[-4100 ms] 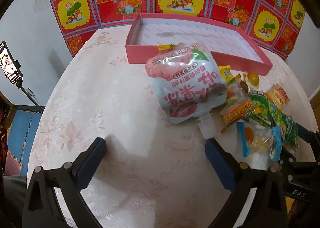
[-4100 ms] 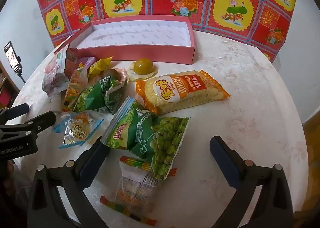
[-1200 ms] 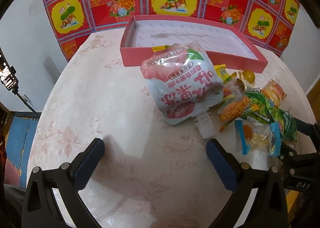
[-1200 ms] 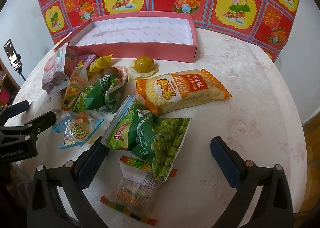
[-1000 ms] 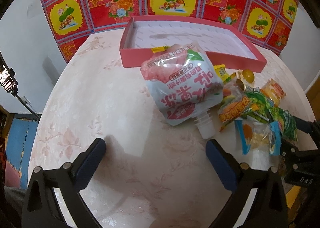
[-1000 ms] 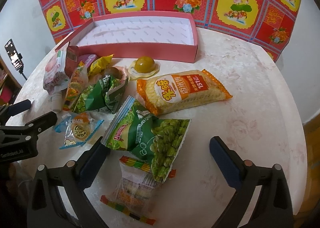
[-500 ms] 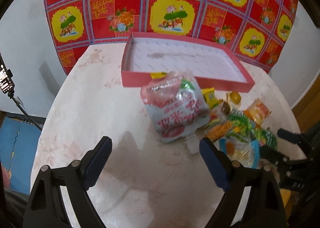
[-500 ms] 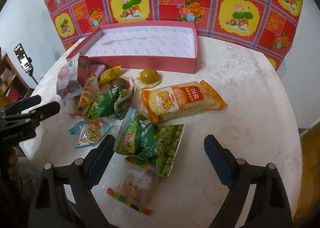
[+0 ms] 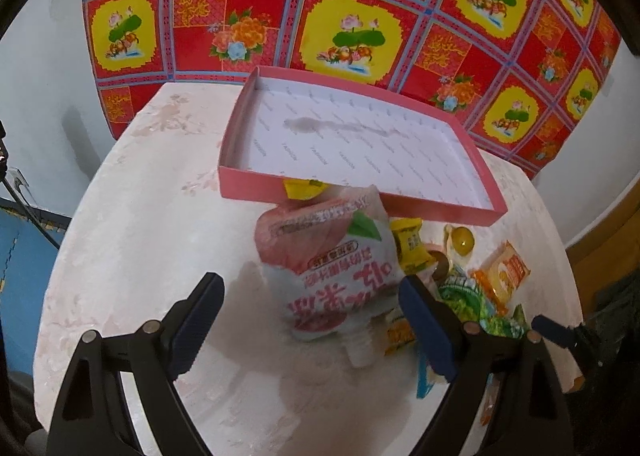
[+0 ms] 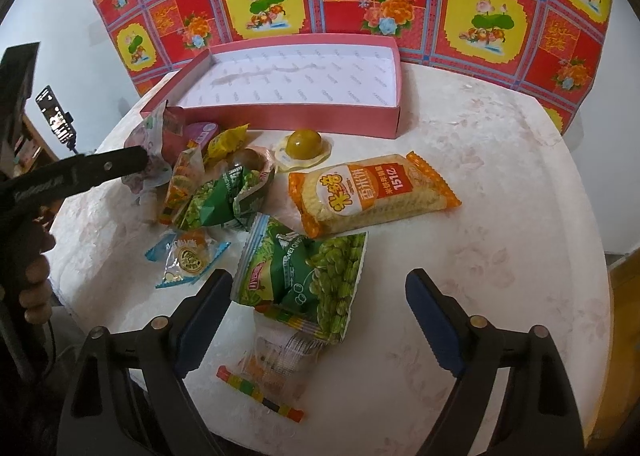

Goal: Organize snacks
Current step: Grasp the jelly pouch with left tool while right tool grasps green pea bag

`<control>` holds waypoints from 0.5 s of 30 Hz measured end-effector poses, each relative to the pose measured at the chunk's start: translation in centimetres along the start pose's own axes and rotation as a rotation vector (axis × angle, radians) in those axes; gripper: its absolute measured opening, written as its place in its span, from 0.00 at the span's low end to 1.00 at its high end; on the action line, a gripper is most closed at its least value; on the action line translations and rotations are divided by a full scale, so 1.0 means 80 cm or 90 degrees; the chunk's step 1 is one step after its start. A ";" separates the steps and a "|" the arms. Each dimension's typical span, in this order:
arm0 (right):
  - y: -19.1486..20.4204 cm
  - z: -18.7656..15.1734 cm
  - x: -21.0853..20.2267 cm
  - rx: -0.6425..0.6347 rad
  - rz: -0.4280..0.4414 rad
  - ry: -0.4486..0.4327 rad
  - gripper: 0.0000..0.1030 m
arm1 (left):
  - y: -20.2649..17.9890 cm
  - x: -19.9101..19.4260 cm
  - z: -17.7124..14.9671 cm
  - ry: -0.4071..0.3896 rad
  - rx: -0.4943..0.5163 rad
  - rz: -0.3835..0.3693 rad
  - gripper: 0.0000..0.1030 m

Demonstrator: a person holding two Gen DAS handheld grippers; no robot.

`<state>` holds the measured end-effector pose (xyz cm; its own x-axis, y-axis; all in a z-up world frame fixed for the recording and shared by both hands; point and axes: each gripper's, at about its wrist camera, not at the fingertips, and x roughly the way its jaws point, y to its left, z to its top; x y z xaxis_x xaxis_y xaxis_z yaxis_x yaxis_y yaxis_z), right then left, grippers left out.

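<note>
The left hand-held gripper (image 9: 310, 320) is hanging open, its jaws just narrowing a little around nothing, over the squishy juice pouch (image 9: 332, 268) lying on the worktop (image 9: 140, 215) near the pink box (image 9: 256, 185) — I think pinching its soft belly works best.

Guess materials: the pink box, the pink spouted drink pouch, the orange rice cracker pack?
Pink box: likely cardboard, matte; thin straight walls, printed white paper lining inside.
Drink pouch: soft plastic film, glossy; crinkled body, crimped top seam, hard white plastic spout.
Rice cracker pack: thin glossy plastic wrapper; serrated sealed ends, contents showing through one clear part.
</note>
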<state>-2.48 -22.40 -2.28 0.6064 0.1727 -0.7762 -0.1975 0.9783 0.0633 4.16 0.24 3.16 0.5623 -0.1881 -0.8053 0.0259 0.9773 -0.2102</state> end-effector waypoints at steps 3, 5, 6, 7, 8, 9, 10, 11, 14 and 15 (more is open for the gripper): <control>0.000 0.000 0.002 -0.003 0.007 -0.001 0.87 | -0.004 0.005 0.001 0.002 0.000 0.002 0.89; -0.001 0.000 0.002 -0.005 0.015 -0.002 0.84 | -0.006 0.009 0.001 0.005 0.002 0.006 0.87; 0.000 0.000 0.002 -0.005 0.017 -0.003 0.80 | -0.006 0.010 0.001 0.006 0.003 0.007 0.87; 0.000 0.001 0.003 -0.006 0.016 -0.003 0.78 | -0.007 0.012 0.000 0.007 0.004 0.009 0.85; -0.001 0.001 0.004 -0.006 0.011 -0.002 0.76 | -0.008 0.014 0.000 0.008 0.004 0.011 0.84; -0.002 0.002 0.005 -0.003 0.014 -0.001 0.76 | -0.008 0.015 0.001 0.009 0.004 0.013 0.83; -0.003 0.002 0.006 0.000 0.016 0.000 0.76 | -0.009 0.017 0.001 0.009 0.005 0.015 0.81; -0.004 0.002 0.008 0.004 0.018 0.001 0.75 | -0.009 0.018 0.001 0.009 0.007 0.016 0.79; -0.006 0.002 0.009 0.009 0.026 0.000 0.73 | -0.010 0.019 0.001 0.005 0.013 0.020 0.78; -0.006 0.003 0.010 0.010 0.027 -0.001 0.72 | -0.010 0.019 0.002 0.000 0.013 0.020 0.78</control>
<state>-1.76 -22.72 -2.79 0.5986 0.2137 -0.7720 -0.2108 0.9718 0.1056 5.13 -0.79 2.18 0.5630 -0.1568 -0.8115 0.0254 0.9847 -0.1726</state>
